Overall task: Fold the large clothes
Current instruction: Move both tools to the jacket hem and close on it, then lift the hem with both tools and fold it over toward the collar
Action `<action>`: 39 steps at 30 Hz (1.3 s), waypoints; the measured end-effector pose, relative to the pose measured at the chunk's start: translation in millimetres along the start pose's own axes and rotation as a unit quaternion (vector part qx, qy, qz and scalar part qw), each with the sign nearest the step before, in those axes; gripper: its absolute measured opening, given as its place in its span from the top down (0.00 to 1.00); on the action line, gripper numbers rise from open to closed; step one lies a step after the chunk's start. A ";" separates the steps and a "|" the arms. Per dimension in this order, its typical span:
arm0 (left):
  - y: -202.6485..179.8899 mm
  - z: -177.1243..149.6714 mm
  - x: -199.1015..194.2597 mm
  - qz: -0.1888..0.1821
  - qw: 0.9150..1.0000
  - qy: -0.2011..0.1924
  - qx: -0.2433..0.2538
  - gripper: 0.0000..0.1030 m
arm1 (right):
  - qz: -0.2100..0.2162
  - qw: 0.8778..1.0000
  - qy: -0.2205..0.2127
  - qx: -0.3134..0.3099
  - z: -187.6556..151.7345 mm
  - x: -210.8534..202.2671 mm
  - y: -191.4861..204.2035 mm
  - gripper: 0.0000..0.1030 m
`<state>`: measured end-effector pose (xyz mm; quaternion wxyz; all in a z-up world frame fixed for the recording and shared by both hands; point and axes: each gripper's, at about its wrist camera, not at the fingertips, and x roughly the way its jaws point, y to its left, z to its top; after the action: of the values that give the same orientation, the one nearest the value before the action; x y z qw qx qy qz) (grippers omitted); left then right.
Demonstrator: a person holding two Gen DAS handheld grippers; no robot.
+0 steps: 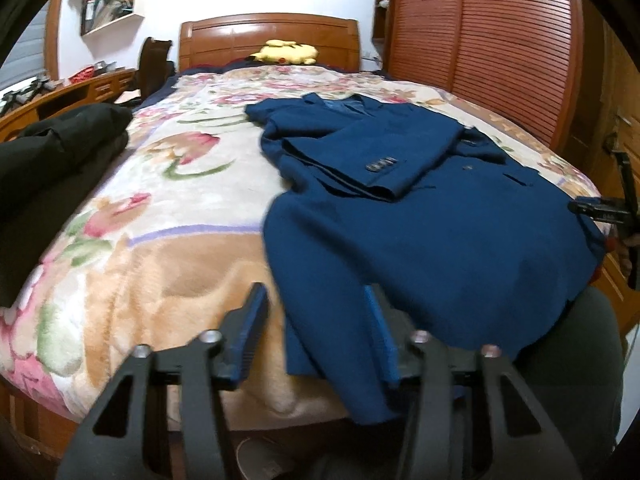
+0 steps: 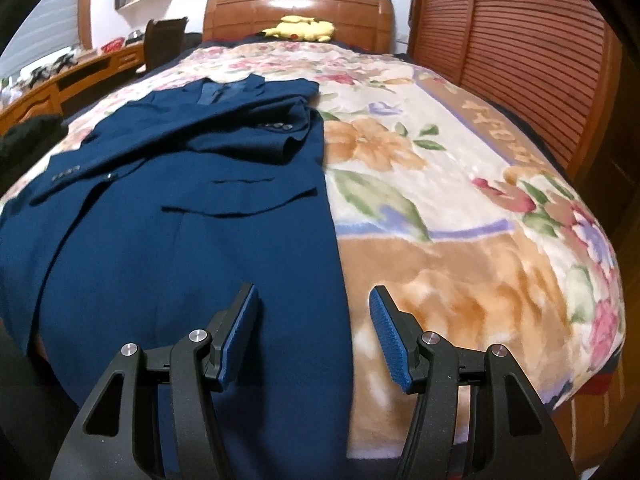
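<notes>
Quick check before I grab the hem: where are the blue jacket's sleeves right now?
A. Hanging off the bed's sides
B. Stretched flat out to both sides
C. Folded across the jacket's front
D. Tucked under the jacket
C: both views show a buttoned cuff lying on the front of the jacket.

Both cameras sit at the foot of the bed, tilted down and looking up its length toward the wooden headboard (image 1: 268, 38). The left wrist view hangs low over the near-left hem of the blue jacket (image 1: 420, 208), close in, the headboard far ahead. The right wrist view hovers just as near over the jacket's near-right edge, the headboard straight ahead. Shared by both: jacket, floral blanket (image 2: 460, 200), headboard, yellow plush toy (image 2: 300, 28).
</notes>
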<state>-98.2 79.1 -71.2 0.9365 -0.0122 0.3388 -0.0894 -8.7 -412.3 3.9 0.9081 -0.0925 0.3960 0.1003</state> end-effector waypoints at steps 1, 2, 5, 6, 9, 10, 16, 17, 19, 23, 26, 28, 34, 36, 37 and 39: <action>-1.8 -1.3 -1.2 -0.003 1.000 0.000 0.003 0.62 | 0.002 1.000 0.003 -0.004 -1.0 -0.4 0.5 0.43; -2.9 -2.0 -2.2 -0.004 1.000 0.000 0.005 0.66 | 0.003 1.000 0.005 -0.009 -2.1 -1.0 1.6 0.43; -3.7 -2.4 -4.8 -0.010 1.000 0.002 0.006 0.85 | 0.004 1.000 0.011 -0.026 -6.3 -2.2 5.9 0.43; -3.3 -1.4 -7.8 -0.021 1.000 0.002 0.000 0.90 | 0.006 0.999 0.013 -0.032 -7.8 -2.1 7.0 0.43; -9.6 4.7 -21.8 -0.015 1.000 -0.008 0.002 0.95 | 0.016 0.999 0.020 -0.033 -9.4 -0.6 8.1 0.43; -11.5 7.3 -28.2 -0.015 1.000 -0.016 0.002 0.96 | 0.022 0.999 0.022 -0.032 -9.4 -0.4 8.3 0.44; -26.8 23.9 -63.4 -0.041 0.997 -0.058 0.005 0.97 | 0.065 0.997 0.018 -0.047 -8.8 -6.1 16.0 0.94; -29.0 26.4 -66.3 -0.043 0.997 -0.061 0.008 0.97 | 0.071 0.996 0.013 -0.050 -8.6 -8.6 17.8 0.96; -31.8 31.7 -71.3 -0.041 0.997 -0.070 0.009 0.97 | 0.083 0.996 -0.003 -0.045 -6.1 -16.6 19.3 0.97; -29.5 43.7 -77.5 -0.041 0.996 -0.082 0.004 0.97 | 0.112 0.992 -0.050 -0.024 8.9 -43.4 18.4 0.97; -25.7 56.4 -86.5 -0.044 0.994 -0.096 -0.001 0.97 | 0.126 0.989 -0.076 -0.021 23.5 -63.2 20.2 0.97; -24.7 65.2 -93.6 -0.044 0.993 -0.109 -0.001 0.97 | 0.132 0.987 -0.093 -0.025 35.3 -76.8 23.3 0.97; -27.0 88.5 -120.4 -0.042 0.989 -0.145 0.007 0.98 | 0.144 0.979 -0.141 -0.036 61.8 -114.2 32.3 0.97; -28.6 95.5 -129.3 -0.042 0.987 -0.157 0.010 0.98 | 0.145 0.977 -0.151 -0.042 68.8 -123.8 34.7 0.98; -29.3 99.4 -134.0 -0.043 0.986 -0.163 0.011 0.98 | 0.145 0.976 -0.157 -0.045 72.7 -129.5 36.4 0.98; -31.1 106.6 -142.6 -0.043 0.984 -0.174 0.015 0.98 | 0.145 0.974 -0.168 -0.052 79.8 -140.6 39.7 0.98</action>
<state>-142.8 69.6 103.7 0.9764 -0.0286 0.1687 -0.1315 -56.6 -369.7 157.4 0.9314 -0.0627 0.2409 0.2654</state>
